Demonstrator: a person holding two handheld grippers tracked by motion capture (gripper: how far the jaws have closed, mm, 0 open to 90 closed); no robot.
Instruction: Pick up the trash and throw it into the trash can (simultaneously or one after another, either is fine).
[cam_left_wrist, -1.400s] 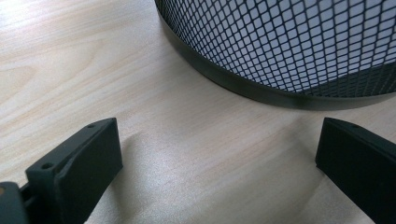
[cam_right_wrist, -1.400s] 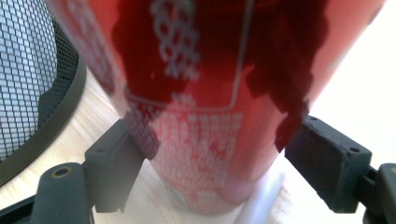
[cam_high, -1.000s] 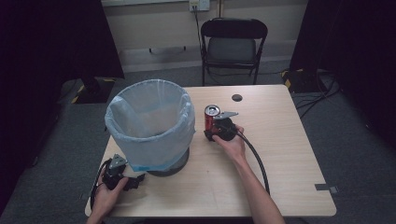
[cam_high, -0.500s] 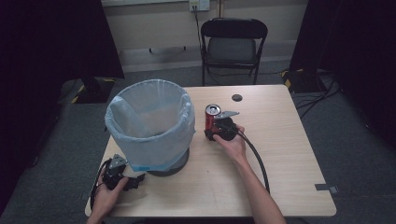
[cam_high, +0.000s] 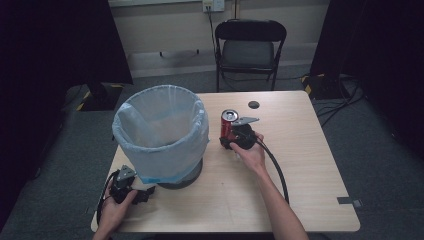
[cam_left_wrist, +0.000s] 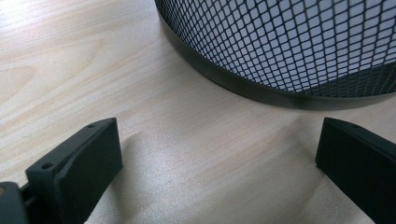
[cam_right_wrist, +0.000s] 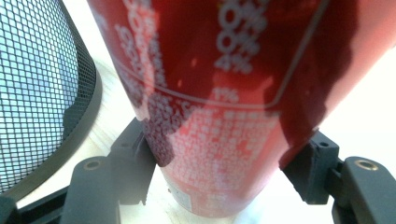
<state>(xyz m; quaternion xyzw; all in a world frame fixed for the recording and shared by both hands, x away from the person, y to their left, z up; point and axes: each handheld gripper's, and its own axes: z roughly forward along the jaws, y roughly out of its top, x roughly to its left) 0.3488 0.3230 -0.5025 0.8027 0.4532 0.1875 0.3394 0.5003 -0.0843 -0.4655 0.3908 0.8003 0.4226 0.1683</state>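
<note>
Red drink can (cam_high: 229, 125) upright on wooden table (cam_high: 310, 165), near middle of table toward far edge, just right of mesh bin (cam_high: 161, 135) lined with pale blue bag. Pinched between jaws of right gripper (cam_high: 235, 137), held by right hand (cam_high: 248, 154) coming from near edge. In right gripper view, can (cam_right_wrist: 219, 107) squarely between the two black jaws, both pads pressed against lower body of can, base resting on tabletop; bin mesh (cam_right_wrist: 37, 84) close at left of that view. Nutrition print on can facing camera.

Left gripper (cam_high: 134, 189) low at near left corner of table, held by left hand (cam_high: 117, 207), just beside bin base, pointing at it. Jaws spread wide in left gripper view, nothing between them, bare wood (cam_left_wrist: 93, 70) under them, black bin rim (cam_left_wrist: 261, 88) ahead, not touching.

Small dark round disc (cam_high: 254, 104) near far edge, apart from can. Black folding chair (cam_high: 250, 47) beyond far edge.
</note>
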